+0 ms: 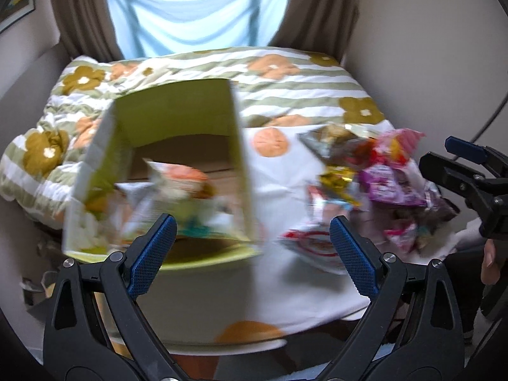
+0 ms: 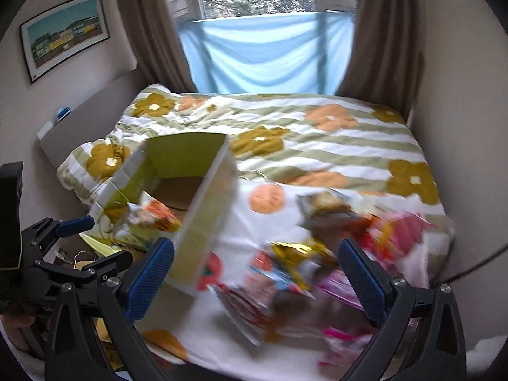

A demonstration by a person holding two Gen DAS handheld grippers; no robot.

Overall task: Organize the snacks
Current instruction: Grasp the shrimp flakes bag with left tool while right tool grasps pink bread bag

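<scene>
- Striped green-and-white bedding with mustard and orange flowers covers the bed (image 1: 285, 89), which fills the room between brown curtains (image 2: 143, 31) and a pale blue cloth (image 2: 263, 54) hung under the window.
- Green cardboard makes up the open box (image 1: 177, 108) standing on the left half of the bed; its inner walls are lime and its floor is brown.
- Inside the box lie a few snack packets (image 1: 177, 187), one white with an orange picture; blur hides any finer detail.
- On the white sheet to the right of the box, apart from it, sits the loose pile of snacks (image 1: 381, 171): pink, purple, gold and red-and-white bags heaped together near the bed's right edge.
- The left tongs (image 1: 252, 255) hang released, blue pads wide apart, nothing between them. The near wall of the box lies just beyond the left pad, and a red-and-white packet (image 1: 311, 244) from the pile lies just beyond the right pad.
- The right tongs (image 2: 255, 281) are likewise spread wide and empty, hovering over the near part of the pile, with the box's corner just past the left pad.
- Each view catches the other tongs at its edge, the two tools side by side near the foot of the bed.
- A framed picture (image 2: 63, 31) hangs on the left wall.
</scene>
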